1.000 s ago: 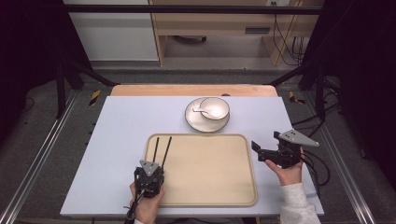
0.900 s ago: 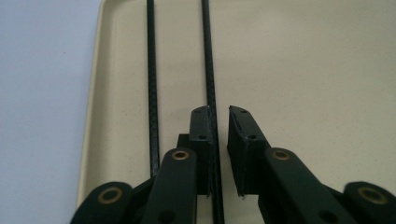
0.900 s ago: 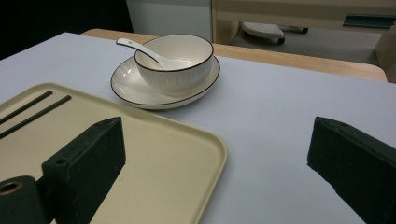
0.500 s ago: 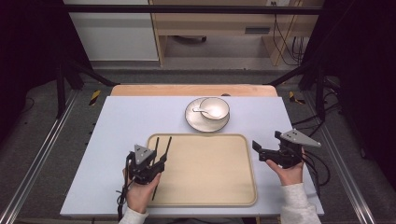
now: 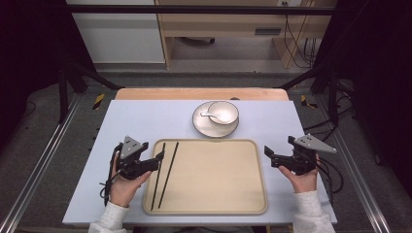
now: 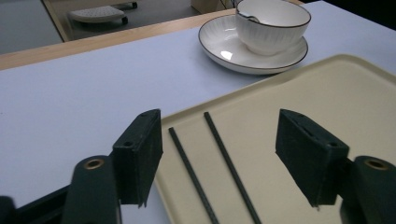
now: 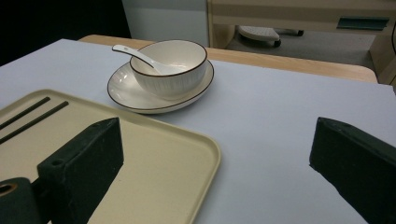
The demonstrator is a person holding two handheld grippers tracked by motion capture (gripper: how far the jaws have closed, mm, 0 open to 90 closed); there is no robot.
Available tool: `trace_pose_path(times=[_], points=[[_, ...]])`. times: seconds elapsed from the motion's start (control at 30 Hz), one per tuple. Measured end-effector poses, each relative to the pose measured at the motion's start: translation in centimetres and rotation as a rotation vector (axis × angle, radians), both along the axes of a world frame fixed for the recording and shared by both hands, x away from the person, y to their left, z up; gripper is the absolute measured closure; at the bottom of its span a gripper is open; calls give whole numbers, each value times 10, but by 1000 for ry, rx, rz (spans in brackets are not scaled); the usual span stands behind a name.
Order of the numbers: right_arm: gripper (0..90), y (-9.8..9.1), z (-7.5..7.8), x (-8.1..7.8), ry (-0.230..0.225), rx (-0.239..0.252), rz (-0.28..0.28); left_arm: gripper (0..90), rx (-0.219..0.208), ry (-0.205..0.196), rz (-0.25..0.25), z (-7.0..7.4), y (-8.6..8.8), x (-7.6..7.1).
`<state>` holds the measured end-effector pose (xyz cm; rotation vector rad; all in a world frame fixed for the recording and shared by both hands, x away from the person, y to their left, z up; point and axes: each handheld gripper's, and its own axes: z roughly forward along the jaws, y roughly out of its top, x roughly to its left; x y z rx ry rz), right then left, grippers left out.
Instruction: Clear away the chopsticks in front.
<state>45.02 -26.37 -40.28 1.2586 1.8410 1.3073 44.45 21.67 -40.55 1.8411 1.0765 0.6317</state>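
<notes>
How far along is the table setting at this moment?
Done: the chopsticks lie on the tray near its left edge. The left gripper has just been opening, with nothing between its jaws. The right gripper is open beside the tray. Probably left: the bowl, spoon and saucer, off the tray.

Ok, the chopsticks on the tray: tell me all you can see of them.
The chopsticks are two thin, straight black sticks, matte, of a material I cannot tell. They lie flat and nearly parallel, slightly apart, along the left side of the beige tray. Nothing grips them: the left gripper has just been opening, its jaws wide apart above them.
</notes>
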Motion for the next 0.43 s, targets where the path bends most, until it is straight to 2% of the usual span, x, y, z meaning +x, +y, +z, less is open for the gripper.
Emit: trace_pose_path(times=[0.03,0.13,0.27,0.43], points=[[32,0,0,0,2,0,-1,295,13,5,2,-2,4,0],[32,-1,-1,1,4,-3,-4,222,-7,10,19,-9,16,1],[31,-3,-4,1,11,-1,-9,162,-3,9,24,-14,29,1],[31,-4,-5,2,15,-4,-13,119,-7,37,90,-24,49,3]])
